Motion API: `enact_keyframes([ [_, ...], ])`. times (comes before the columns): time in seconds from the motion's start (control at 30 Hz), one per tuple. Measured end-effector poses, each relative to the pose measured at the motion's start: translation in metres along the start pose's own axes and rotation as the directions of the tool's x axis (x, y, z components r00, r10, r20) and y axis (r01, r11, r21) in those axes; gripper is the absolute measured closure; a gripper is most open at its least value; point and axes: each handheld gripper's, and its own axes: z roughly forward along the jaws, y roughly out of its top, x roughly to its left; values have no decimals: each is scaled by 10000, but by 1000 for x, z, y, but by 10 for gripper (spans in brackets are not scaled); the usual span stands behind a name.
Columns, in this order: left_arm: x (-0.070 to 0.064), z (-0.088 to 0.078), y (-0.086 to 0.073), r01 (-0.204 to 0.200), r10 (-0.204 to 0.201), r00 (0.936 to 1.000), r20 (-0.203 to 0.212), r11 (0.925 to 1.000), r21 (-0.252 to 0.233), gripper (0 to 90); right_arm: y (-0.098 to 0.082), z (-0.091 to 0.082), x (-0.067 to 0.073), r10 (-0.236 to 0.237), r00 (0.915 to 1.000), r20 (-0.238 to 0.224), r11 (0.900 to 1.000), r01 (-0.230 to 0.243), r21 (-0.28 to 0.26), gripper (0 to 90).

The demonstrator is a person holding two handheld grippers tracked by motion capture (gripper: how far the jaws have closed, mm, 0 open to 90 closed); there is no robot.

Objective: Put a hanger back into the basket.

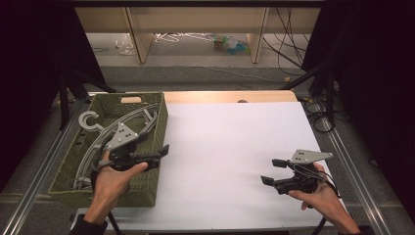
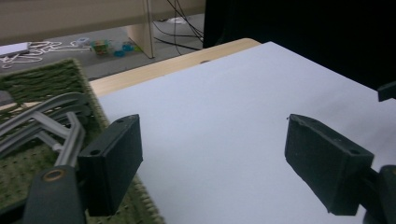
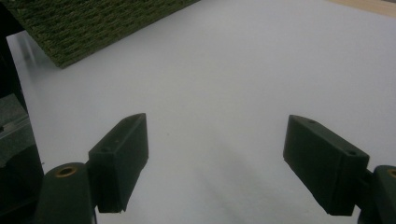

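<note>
From the high view, the left hand-held gripper (image 1: 163, 155) sits level over the right wall of the green woven basket (image 1: 73, 161), forearm reaching in from below, jaws released and empty. Grey hangers (image 1: 100, 134) lie inside the basket. The right hand-held gripper (image 1: 273, 172) hovers low over the white counter (image 1: 220, 147), jaws spread, pointing left.

In the left gripper view, the wide-apart jaws straddle the basket's edge, the hangers (image 2: 51, 126) just beside the left jaw.

In the right gripper view, the parted jaws frame bare counter, with the basket (image 3: 93, 23) well beyond.

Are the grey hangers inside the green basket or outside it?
Inside: the grey hangers lie within the green basket, one hook rising over its rim.
</note>
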Motion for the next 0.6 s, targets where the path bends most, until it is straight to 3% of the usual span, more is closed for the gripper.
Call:
enact_keyframes([
  [0.07,-8,5,-1,-139,140,9998,171,9999,-26,191,0,0,0,-33,10000,8,10000,33,-12,228],
  [0.37,-42,22,-13,222,-195,9965,814,9992,-328,192,1,0,-1,-27,10000,2,10000,27,-92,223],
  [0.5,-58,30,-26,192,-167,9918,1264,9996,-190,191,2,1,4,20,10000,76,9999,-20,-105,221],
  [0.53,-64,34,-33,239,-217,9898,1407,9996,-146,191,2,1,4,42,9999,-160,10000,-43,-90,221],
  [0.6,-66,36,-36,154,-126,9884,1517,9997,-170,191,2,1,4,0,9999,-105,10000,-1,-31,221],
])
